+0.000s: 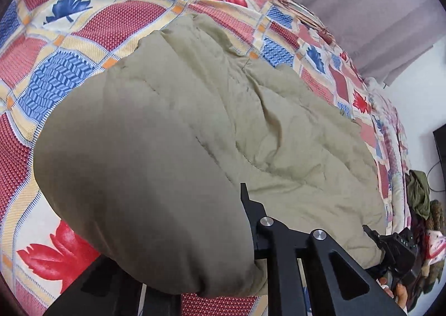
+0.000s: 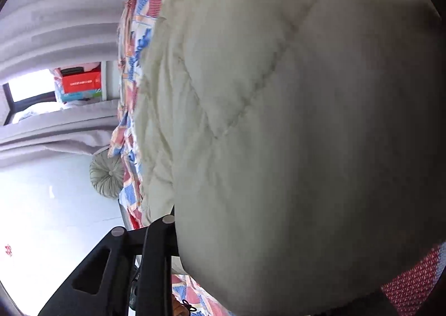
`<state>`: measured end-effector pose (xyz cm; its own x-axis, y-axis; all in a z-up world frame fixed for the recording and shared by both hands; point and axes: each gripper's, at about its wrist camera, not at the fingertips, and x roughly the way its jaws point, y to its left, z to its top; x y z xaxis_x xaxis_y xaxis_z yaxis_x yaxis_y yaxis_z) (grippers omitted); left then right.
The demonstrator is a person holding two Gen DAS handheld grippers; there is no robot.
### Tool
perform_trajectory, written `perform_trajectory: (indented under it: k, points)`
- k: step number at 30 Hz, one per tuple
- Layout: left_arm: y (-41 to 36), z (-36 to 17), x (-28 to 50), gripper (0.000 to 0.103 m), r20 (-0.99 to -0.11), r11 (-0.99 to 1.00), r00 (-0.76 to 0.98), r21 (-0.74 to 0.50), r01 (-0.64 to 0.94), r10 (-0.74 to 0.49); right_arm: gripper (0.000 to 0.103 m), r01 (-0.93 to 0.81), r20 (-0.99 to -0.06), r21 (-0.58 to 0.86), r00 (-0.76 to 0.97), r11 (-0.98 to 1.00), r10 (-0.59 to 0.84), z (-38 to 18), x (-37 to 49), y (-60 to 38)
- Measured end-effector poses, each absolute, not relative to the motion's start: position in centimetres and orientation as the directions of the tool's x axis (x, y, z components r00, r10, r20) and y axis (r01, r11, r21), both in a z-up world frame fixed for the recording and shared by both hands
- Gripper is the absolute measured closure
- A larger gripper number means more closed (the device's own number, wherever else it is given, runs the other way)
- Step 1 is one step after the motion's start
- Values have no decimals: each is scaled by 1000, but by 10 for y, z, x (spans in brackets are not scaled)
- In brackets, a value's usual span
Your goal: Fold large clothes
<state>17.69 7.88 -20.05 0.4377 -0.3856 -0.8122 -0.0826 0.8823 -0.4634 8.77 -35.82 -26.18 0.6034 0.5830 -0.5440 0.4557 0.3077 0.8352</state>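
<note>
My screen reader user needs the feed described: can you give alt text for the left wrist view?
A puffy olive quilted garment fills the frame, bulging over the left gripper and lying on a bedspread patterned with red and blue leaves. The right gripper meets the garment's edge at lower right, with grey curtains behind the bed.

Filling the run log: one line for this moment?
padded jacket on bedspread | left hand-held gripper: fabric bunched over | right: same
</note>
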Motion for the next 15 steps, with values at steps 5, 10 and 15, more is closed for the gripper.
perform_trajectory:
  k: [5,10,15]
  points:
    - [82,-178,152,84,-797,886,442,-463,-12,-411,78,414,-539,841,591,347,600,-240,65,-356]
    - [91,-169,109,84,-802,879,401,-476,18,-443,78,425,-552,832,556,358,622,-232,21,-348]
    - [102,-172,50,84,-821,873,322,-487,35,-471,78,460,-551,825,524,329,649,-237,-35,-340]
